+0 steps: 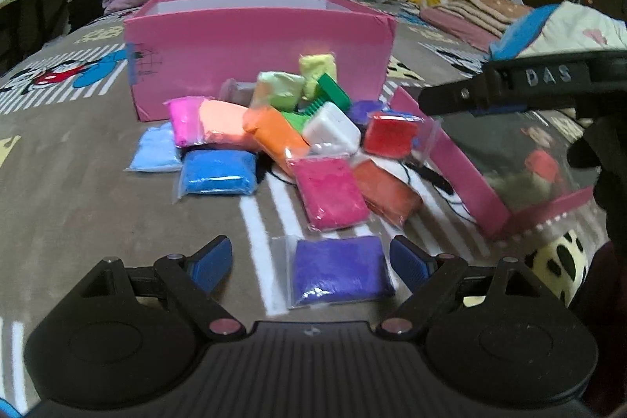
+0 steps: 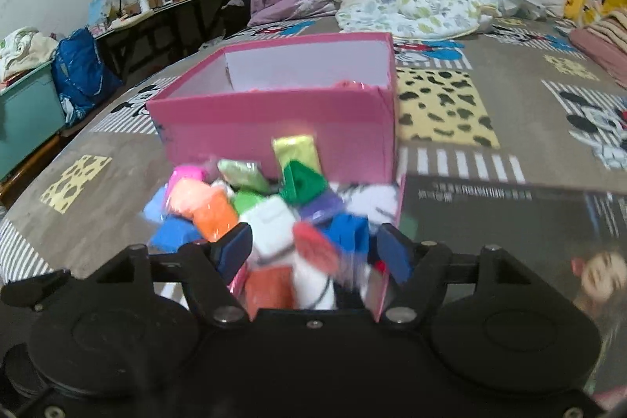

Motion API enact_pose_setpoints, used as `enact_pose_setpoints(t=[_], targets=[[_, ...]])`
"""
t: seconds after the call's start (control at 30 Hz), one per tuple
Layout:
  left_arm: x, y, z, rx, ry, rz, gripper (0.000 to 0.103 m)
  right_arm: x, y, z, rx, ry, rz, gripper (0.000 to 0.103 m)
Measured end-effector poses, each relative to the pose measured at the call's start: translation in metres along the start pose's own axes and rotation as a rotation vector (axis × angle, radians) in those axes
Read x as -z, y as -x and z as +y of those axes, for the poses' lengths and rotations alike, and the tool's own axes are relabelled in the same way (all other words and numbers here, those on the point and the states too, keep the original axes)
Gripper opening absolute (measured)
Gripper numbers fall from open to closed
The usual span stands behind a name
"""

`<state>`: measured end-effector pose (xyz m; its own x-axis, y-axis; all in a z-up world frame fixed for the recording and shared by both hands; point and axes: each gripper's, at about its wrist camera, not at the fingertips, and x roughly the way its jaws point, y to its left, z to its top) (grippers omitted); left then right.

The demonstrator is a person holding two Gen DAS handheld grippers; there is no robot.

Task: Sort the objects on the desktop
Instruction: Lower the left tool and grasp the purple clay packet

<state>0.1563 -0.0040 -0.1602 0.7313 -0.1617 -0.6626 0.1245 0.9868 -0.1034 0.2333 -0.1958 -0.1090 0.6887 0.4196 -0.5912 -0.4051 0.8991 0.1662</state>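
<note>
A heap of small clear-wrapped clay packets in many colours (image 1: 290, 128) lies on the cartoon-print bedspread (image 1: 78, 183), pressed against the front wall of a tall open pink cardboard box (image 1: 258, 42). A flat pink-edged lid with a clear window (image 1: 490, 163) rests just beside the heap on its right.

The left tongs (image 1: 311, 263) are spread wide and empty, low over the bed. A purple clay packet (image 1: 339, 271) lies apart from the heap, between the blue pads (image 1: 209, 263) but nearer the right-hand one and touching neither. The right tongs (image 2: 313, 249) are also wide and empty, hanging over the near edge of the heap, above a red packet (image 2: 315, 249) and a blue one (image 2: 348, 232); that view is blurred, so exact contact cannot be told.

The likely next step is closing on the purple packet and carrying it to the box. Risks, as I judge them:
- The slippery film and soft clay may squeeze out sideways if the pads close off-centre.
- The soft bedding may give, so the pads pinch fabric with the packet.
- The right tongs may catch two packets at once or topple the heap.
- The box wall is high; a low carry could strike it and push the box away.
</note>
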Motion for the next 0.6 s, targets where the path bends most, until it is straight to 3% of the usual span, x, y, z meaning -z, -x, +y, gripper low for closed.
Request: enact_pose_setpoints(t=[0.2,0.27,0.33,0.6], targets=[[0.006,-0.005,-0.016,-0.022,-0.085,0.010,0.088,0.037,0.012,0.000,0.001,-0.053,-0.055,0.070],[0.008,-0.007,-0.020,-0.023,-0.109,0.018,0.083,0.048,0.016,0.001,-0.006,-0.055,-0.074,0.070],[0.009,-0.009,-0.023,-0.029,-0.124,0.024,0.068,0.056,0.020,0.002,-0.006,-0.042,-0.098,0.070],[0.009,-0.009,-0.021,-0.033,-0.119,0.029,0.056,0.069,0.025,-0.008,-0.033,-0.069,-0.138,0.071]])
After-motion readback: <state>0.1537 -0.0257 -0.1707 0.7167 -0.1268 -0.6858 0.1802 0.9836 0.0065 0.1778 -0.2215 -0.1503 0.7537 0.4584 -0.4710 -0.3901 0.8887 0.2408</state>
